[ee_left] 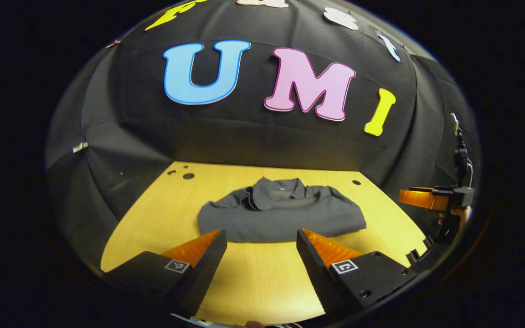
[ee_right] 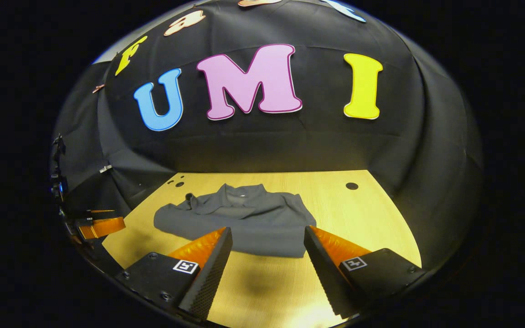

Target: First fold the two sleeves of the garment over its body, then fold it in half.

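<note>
Polo shirt [ee_left: 281, 214] lay folded compact on the desk [ee_left: 253, 278], collar far; both hand-held grippers [ee_left: 261, 239] [ee_right: 268, 237] hung apart, empty. Only squaring its near edge seemingly remained.

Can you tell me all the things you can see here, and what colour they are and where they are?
garment: one, dark grey, with a collar, lying folded in a compact shape on the middle of the table
table: one, light wood, a few small dark holes near its far edge
booth wall: one, black cloth, behind and around the table
left hand-held gripper: one, open, in front of the garment's near edge
right hand-held gripper: one, open, in front of the garment's near edge
</note>
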Demonstrator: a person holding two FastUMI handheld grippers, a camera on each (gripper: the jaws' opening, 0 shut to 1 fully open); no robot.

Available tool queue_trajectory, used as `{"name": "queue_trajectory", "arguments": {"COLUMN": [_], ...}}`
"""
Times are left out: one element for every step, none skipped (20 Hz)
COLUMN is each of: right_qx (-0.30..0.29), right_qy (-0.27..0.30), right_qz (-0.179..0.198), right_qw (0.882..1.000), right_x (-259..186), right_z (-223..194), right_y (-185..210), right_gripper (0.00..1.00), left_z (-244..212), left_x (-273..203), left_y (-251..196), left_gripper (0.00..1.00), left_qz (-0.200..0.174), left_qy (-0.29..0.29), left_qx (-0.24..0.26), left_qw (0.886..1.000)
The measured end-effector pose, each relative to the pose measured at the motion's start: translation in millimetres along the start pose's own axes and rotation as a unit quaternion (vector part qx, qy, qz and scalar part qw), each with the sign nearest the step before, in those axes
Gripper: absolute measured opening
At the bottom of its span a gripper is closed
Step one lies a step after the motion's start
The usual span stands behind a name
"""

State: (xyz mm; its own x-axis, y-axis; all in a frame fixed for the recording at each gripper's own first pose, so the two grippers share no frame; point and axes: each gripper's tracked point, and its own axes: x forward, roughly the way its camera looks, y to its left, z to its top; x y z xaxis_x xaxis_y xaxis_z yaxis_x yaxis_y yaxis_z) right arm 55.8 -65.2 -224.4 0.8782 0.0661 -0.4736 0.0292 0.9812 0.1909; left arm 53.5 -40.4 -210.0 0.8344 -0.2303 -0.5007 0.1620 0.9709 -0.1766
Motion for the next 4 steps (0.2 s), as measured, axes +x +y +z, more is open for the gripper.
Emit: {"name": "queue_trajectory", "arguments": {"right_qx": [0.001,0.003,0.004,0.002], "right_qy": [0.002,0.003,0.008,0.015], "right_qz": [0.0,0.001,0.003,0.006], "right_qw": [1.0,1.0,1.0,1.0], "right_x": [-9.0,-16.4,-22.1,-26.4], "right_z": [-6.5,-11.5,-19.9,-26.6], "right_y": [4.2,8.5,12.5,15.5], "right_gripper": [0.98,0.98,0.98,0.97], "left_z": [-7.6,-14.9,-19.1,-22.5], "left_x": [-5.1,-8.1,-10.5,-11.2], "left_y": [-1.5,-2.8,-3.9,-3.3], "left_gripper": [0.96,0.96,0.96,0.92], "left_qz": [-0.001,-0.002,-0.002,-0.001], "left_qy": [0.008,0.015,0.021,0.025], "left_qx": [-0.006,-0.01,-0.011,-0.01], "left_qw": [1.0,1.0,1.0,1.0]}}
